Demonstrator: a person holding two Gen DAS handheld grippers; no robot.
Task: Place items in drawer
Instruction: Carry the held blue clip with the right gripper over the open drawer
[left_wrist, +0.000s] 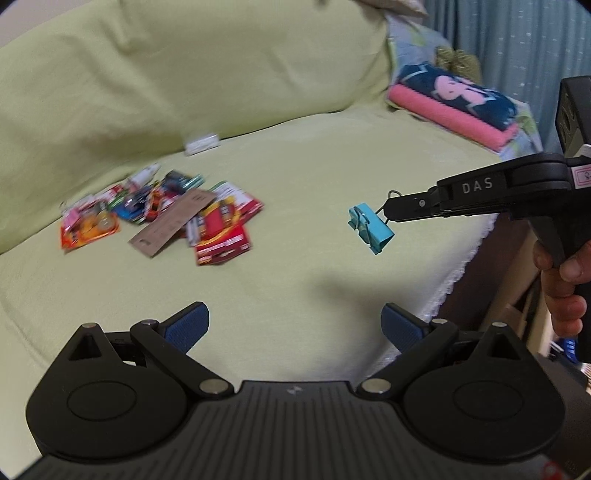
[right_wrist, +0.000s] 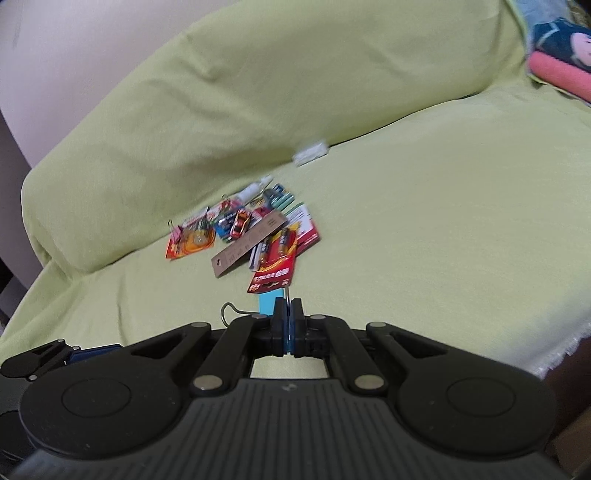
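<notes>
1. Here, the right hand-held gripper (left_wrist: 386, 210) reaches in from the right of the left wrist view, its fingers clamped on one wire handle of a blue binder clip (left_wrist: 370, 229), which hangs clear above the green sofa cover (left_wrist: 295, 177)
2. A hand (left_wrist: 563, 280) grips its handle at the right edge
3. The left hand-held gripper (left_wrist: 294, 325) sits low in frame, fingers spread apart, holding nothing
4. A blurred pile of packaged items (left_wrist: 166, 218) lies at centre left on the cover, well apart from the clip
5. Folded cloths (left_wrist: 461, 107) rest at upper right
</notes>
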